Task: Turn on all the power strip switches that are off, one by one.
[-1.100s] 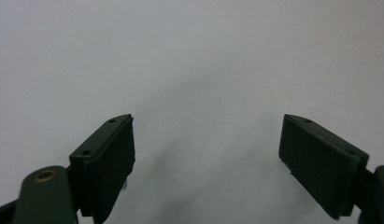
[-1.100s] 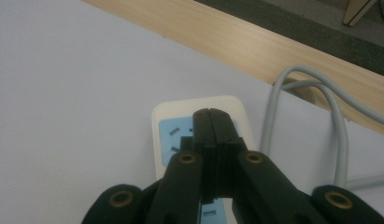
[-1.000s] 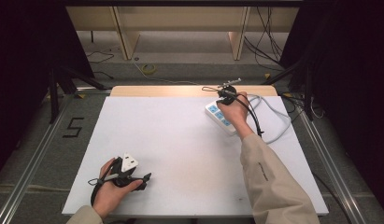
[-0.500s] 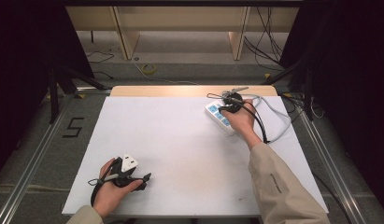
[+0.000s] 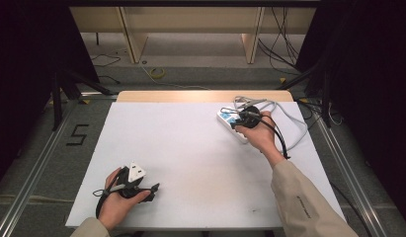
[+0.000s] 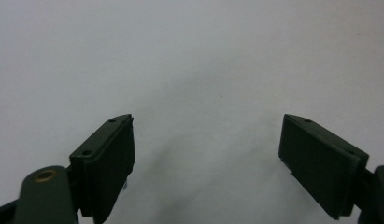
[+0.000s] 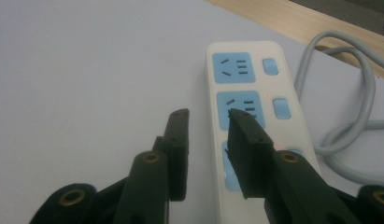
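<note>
Hovering at the power strip (image 7: 255, 116), two o'clock on the table (image 5: 190, 163): right gripper (image 7: 206, 121), jaws just opening, grasping nothing; left gripper (image 6: 206, 135) released.

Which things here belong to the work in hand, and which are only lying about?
In the work:
- right gripper, jaws just opening, nothing between them
- white power strip with blue sockets
- its grey cable

Lying about:
- left gripper, open over bare white table
- yellow cable coil on the floor

Parted fingers (image 6: 105, 163) over white table (image 6: 194, 56)
</note>
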Available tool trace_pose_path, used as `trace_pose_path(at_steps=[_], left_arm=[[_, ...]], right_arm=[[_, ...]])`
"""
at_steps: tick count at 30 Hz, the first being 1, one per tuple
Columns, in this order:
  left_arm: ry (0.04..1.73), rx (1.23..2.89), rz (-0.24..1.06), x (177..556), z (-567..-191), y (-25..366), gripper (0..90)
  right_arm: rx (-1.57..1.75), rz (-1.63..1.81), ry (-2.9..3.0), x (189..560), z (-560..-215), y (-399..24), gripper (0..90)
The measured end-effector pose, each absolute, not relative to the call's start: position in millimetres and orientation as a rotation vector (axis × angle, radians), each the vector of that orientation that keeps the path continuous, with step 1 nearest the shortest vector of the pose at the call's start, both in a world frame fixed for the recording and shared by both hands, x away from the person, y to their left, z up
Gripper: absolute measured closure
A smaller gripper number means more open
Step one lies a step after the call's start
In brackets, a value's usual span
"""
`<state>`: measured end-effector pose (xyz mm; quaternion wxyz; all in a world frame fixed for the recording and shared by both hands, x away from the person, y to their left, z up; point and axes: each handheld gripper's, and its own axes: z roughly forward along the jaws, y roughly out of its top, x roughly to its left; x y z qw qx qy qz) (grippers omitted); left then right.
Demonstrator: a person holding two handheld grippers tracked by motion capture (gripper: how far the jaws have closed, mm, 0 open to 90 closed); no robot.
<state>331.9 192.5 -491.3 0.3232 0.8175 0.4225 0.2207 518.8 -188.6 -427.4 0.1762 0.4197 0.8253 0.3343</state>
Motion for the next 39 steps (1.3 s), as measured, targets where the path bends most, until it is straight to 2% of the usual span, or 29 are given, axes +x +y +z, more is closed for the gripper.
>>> trace_pose_path(at_steps=[9, 26, 39], left_arm=[[1.112, 2.144, 0.579, 332, -492, 193, 18.4], [1.113, 2.144, 0.581, 332, -493, 193, 18.4], [1.117, 2.15, 0.589, 332, -493, 193, 18.4]], right_arm=[[1.15, 0.999, 2.342, 496, -428, -190, 64.4], [1.05, 1.057, 2.366, 455, -428, -197, 50.0], [0.993, 1.11, 2.39, 415, -439, -203, 44.7]])
